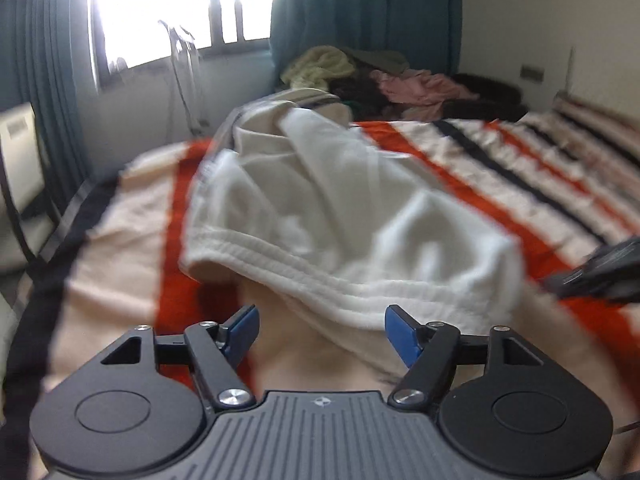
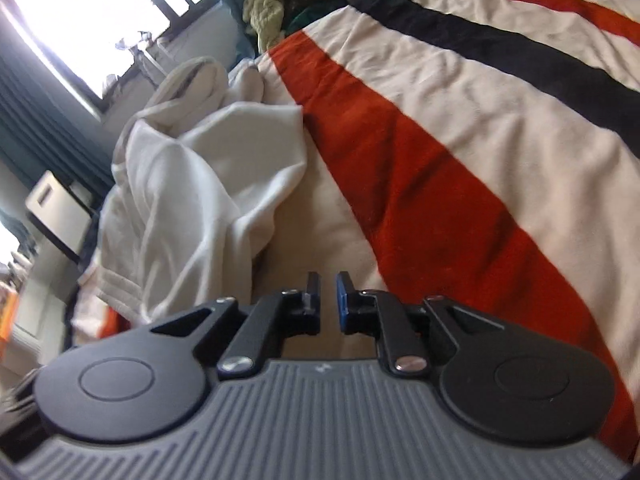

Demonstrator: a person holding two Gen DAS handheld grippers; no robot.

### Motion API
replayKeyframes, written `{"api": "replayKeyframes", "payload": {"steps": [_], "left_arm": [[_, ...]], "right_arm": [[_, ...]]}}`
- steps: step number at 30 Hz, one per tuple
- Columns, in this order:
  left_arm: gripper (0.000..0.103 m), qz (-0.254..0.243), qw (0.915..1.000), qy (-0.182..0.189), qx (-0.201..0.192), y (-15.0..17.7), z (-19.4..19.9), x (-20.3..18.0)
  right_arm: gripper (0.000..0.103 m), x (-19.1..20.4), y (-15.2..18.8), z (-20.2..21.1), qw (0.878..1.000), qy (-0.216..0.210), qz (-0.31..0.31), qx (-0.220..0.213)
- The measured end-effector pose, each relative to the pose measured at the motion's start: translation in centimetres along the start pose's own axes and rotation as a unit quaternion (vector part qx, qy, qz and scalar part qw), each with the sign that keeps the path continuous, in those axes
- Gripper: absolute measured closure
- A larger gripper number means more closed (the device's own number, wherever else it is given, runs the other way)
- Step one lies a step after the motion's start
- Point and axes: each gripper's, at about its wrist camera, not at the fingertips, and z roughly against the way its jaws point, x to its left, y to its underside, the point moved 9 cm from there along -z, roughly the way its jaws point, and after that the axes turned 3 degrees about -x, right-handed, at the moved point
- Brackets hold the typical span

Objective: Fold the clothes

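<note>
A white garment [image 1: 320, 208] with a ribbed hem lies crumpled on the striped blanket [image 1: 120, 248]. My left gripper [image 1: 322, 330] is open wide just in front of that hem, and the hem's lower edge reaches down between the blue pads [image 1: 402, 334]; I cannot tell whether it touches them. In the right wrist view the same white garment [image 2: 192, 184] lies to the left on the blanket [image 2: 440, 152]. My right gripper [image 2: 328, 300] hovers low over bare blanket beside it, its jaws nearly together with nothing between them. A dark blurred shape at the right edge, the right gripper [image 1: 600, 276], shows in the left wrist view.
A pile of other clothes [image 1: 360, 76], yellow, pink and dark, sits at the far end of the bed below teal curtains [image 1: 360, 8]. A bright window [image 1: 172, 8] is behind. A white chair [image 1: 20, 160] stands left of the bed edge.
</note>
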Motion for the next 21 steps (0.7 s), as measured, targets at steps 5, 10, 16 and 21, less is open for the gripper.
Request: {"api": "replayKeyframes", "payload": {"steps": [5,10,16,21], "left_arm": [[0.032,-0.013,0.9992,-0.031,0.022,1.5,-2.9,1.9],[0.027,-0.041,0.9977,-0.053,0.010,1.5,-4.2,2.7],[0.026,-0.046,0.9963,-0.072,-0.010,1.2,-5.4,3.7],[0.025,-0.053,0.9951,-0.080,-0.024,0.9,-6.4,4.1]], "right_arm": [[0.020,2.1,0.4,1.3,0.994,-0.054,0.058,-0.072],[0.022,7.5,5.2,0.9,0.970,-0.109,0.215,-0.029],[0.023,8.1,8.9,-1.7,0.946,-0.029,0.324,0.006],[0.023,6.3,5.2,-0.6,0.975,-0.025,0.214,-0.052]]}}
